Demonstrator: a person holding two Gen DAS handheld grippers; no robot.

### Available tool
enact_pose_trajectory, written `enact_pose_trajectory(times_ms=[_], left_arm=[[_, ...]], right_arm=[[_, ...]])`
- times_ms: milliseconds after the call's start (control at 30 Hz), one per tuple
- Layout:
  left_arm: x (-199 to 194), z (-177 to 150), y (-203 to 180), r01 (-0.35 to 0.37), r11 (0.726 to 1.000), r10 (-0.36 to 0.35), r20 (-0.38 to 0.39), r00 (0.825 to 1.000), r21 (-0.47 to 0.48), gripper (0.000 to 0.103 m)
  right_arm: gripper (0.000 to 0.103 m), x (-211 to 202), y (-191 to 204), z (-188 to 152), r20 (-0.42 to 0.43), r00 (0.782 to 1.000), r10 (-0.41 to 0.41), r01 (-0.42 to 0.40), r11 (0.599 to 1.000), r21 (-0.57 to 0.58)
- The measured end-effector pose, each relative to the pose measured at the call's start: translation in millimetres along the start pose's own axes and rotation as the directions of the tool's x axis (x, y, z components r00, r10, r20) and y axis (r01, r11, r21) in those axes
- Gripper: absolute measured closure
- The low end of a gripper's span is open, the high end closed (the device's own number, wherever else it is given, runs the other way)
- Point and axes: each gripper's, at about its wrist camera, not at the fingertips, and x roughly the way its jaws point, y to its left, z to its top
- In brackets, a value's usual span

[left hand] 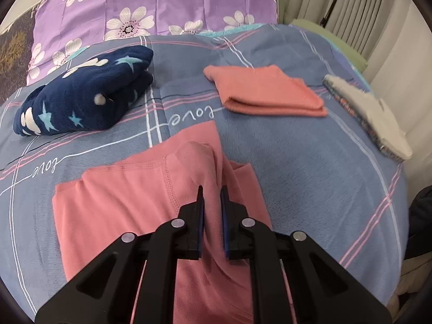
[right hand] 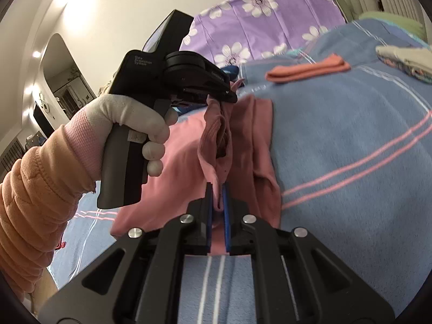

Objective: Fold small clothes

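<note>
On the bed (left hand: 297, 145), your left tongs (left hand: 212, 191) and right tongs (right hand: 217, 189) each pinch the pink garment (left hand: 113, 205), its long axis running 6 to 12; open bedspread lies toward 3.

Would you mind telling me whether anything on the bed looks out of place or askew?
Nothing stands out. The pink garment is bunched only where both grippers pinch it mid-fold; the orange cloth and navy bundle lie folded.

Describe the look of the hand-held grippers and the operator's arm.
Left hand-held gripper: black angular linkage, silver pivot pins, blue finger pads. Right hand-held gripper matches. From the right wrist view, the left unit has a black-and-grey pistol handle with small white lettering; the left hand wears a white-and-pink knit glove, with an orange quilted sleeve.
</note>
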Motion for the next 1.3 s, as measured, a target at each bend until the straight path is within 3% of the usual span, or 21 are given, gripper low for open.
enact_pose_trajectory(times_ms=[100, 233, 300, 367, 467, 533, 667, 833, 900, 1000, 1133, 1300], left_arm=[[5.8, -3.4, -6.4, -0.008, 1.0, 0.008, -0.007, 1.0, 0.026, 0.09], [-10.7, -1.0, -8.7, 0.023, 0.999, -0.024, 0.02, 1.0, 0.03, 0.077], [-36.6, -1.6, -9.5, 0.037, 0.998, -0.041, 0.074, 0.996, 0.049, 0.064], [-64.5, -8.5, -10.9, 0.033, 0.994, -0.047, 0.134, 0.99, 0.102, 0.061], [-110.8, -37.8, -12.9, -0.015, 0.981, -0.029, 0.222, 0.975, 0.194, 0.045], [-134.9, -72.0, -10.7, -0.035, 0.969, -0.026, 0.241, 0.97, 0.245, 0.045], [-156.8, -146.9, -2.6, -0.064, 0.95, 0.0, 0.208, 0.978, 0.304, 0.045], [-149.2, -221.8, 5.4, -0.116, 0.942, 0.075, 0.139, 0.987, 0.314, 0.044], [-139.3, -236.5, 9.7, -0.139, 0.942, 0.108, 0.115, 0.987, 0.306, 0.044], [-124.1, -240.3, 19.7, -0.219, 0.94, 0.193, 0.121, 0.974, 0.263, 0.044], [-120.6, -229.4, 32.0, -0.196, 0.968, 0.172, 0.153, 0.973, 0.155, 0.044], [-119.5, -222.6, 32.4, -0.255, 0.962, 0.232, 0.19, 0.954, 0.102, 0.044]], right_arm=[[0.097, 1.0, -4.1, -4.2, -0.017, 1.0, 0.005, -0.004, 1.0, 0.015], [0.097, 2.4, -8.9, -4.7, -0.024, 1.0, 0.012, -0.011, 1.0, 0.027], [0.097, 3.5, -11.5, -4.9, -0.03, 0.999, 0.021, -0.02, 0.999, 0.037], [0.097, 4.2, -12.9, -4.3, -0.036, 0.999, 0.029, -0.027, 0.998, 0.048], [0.097, 3.9, -14.0, -5.2, -0.042, 0.998, 0.036, -0.034, 0.998, 0.057], [0.097, 3.3, -13.0, -6.3, -0.044, 0.998, 0.037, -0.035, 0.998, 0.059], [0.096, 4.9, -14.8, -4.9, -0.049, 0.998, 0.045, -0.041, 0.997, 0.071], [0.096, 6.7, -13.0, -4.4, -0.058, 0.998, 0.04, -0.036, 0.997, 0.067], [0.097, 6.2, -11.6, -3.7, -0.058, 0.998, 0.039, -0.035, 0.997, 0.063], [0.097, 4.7, -10.0, -0.9, -0.058, 0.997, 0.042, -0.038, 0.997, 0.065], [0.097, 0.8, -7.7, 1.1, -0.053, 0.998, 0.038, -0.034, 0.997, 0.063], [0.097, -5.7, -5.0, 4.8, -0.035, 0.998, 0.055, -0.052, 0.996, 0.074]])
